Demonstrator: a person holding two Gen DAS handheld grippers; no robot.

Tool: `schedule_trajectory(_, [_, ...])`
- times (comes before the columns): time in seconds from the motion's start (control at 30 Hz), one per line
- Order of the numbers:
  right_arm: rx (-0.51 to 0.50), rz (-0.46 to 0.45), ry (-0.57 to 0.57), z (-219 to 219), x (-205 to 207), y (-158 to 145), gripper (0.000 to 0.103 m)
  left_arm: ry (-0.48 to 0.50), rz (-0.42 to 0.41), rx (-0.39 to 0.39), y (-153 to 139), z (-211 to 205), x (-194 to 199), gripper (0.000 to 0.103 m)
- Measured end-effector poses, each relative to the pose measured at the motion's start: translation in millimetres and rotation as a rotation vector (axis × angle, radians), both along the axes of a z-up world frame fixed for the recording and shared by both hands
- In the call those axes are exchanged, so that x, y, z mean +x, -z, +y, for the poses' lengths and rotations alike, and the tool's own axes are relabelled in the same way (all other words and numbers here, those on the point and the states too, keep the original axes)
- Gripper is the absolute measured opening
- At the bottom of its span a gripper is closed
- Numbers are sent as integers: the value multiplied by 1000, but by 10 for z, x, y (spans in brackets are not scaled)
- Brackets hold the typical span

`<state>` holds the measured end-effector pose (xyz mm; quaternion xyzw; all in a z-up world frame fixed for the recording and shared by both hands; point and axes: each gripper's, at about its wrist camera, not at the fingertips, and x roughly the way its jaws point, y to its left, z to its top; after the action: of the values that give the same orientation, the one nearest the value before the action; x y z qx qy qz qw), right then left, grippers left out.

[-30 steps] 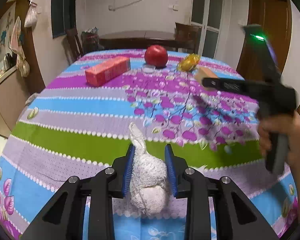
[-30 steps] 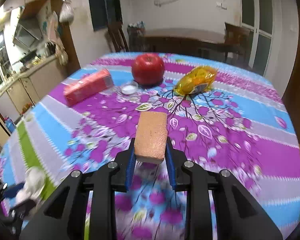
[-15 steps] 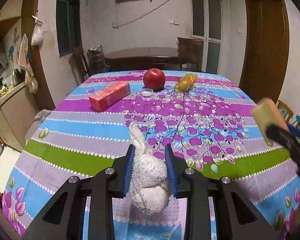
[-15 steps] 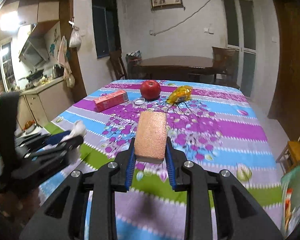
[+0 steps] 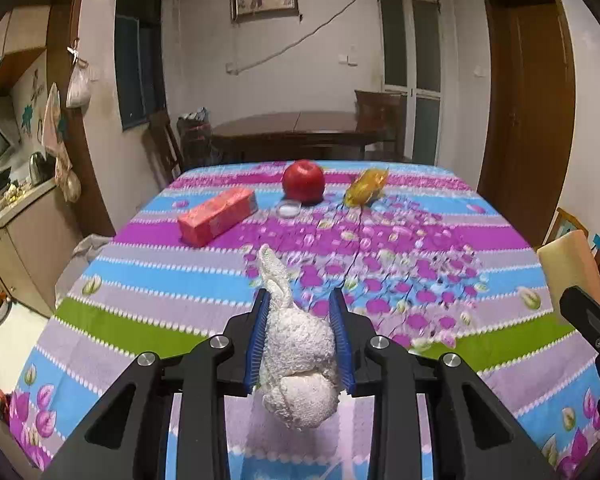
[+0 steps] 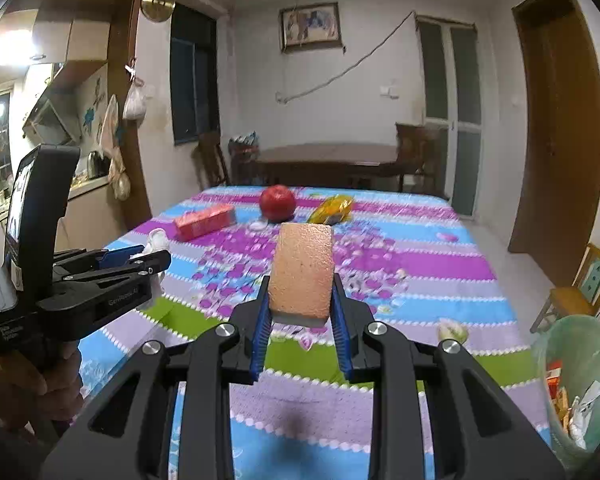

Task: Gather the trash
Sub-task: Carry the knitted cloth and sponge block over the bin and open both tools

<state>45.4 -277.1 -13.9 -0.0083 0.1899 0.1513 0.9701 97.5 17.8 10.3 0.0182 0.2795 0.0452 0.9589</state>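
My left gripper (image 5: 299,300) is shut on a crumpled white cloth wad (image 5: 296,344), held above the near end of the table. In the right wrist view that same gripper (image 6: 156,258) shows at the left with the white wad (image 6: 158,240) in its tips. My right gripper (image 6: 300,284) is shut on an orange-brown sponge block (image 6: 302,272), also lifted over the near table edge; the sponge (image 5: 570,268) appears at the right rim of the left wrist view. A green trash bin (image 6: 580,384) with scraps inside stands low at the right, beside the table.
On the flowered tablecloth (image 5: 380,248) lie a red carton (image 5: 218,222), a red apple (image 5: 303,181), a small clear lid (image 5: 288,210) and a yellow wrapper (image 5: 366,192). A wooden chair (image 6: 580,292) stands right of the table. A dark table and chairs (image 5: 300,132) are behind.
Both grippers pulled back and rose from the table with their loads. The right one swung right, so the trash bin has come into its view. Neither grip changed.
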Motion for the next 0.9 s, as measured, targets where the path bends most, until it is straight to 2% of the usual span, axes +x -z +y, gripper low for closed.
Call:
schedule_trajectory(0.17, [-20, -55, 59, -147, -49, -121, 26, 33, -60, 10, -179, -193, 56, 32])
schedule_trajectory(0.33, [-15, -111, 165, -468, -130, -277, 26, 140, -105, 11, -365, -614, 173, 32])
schedule_trajectory(0.6, [-34, -138, 423, -1362, -357, -408, 26, 413, -162, 2, -538, -1792, 296, 32])
schedule_trajectory(0.9, [-49, -48, 672, -2400, -541, -377, 26, 715, -119, 27, -404, -3205, 371, 32])
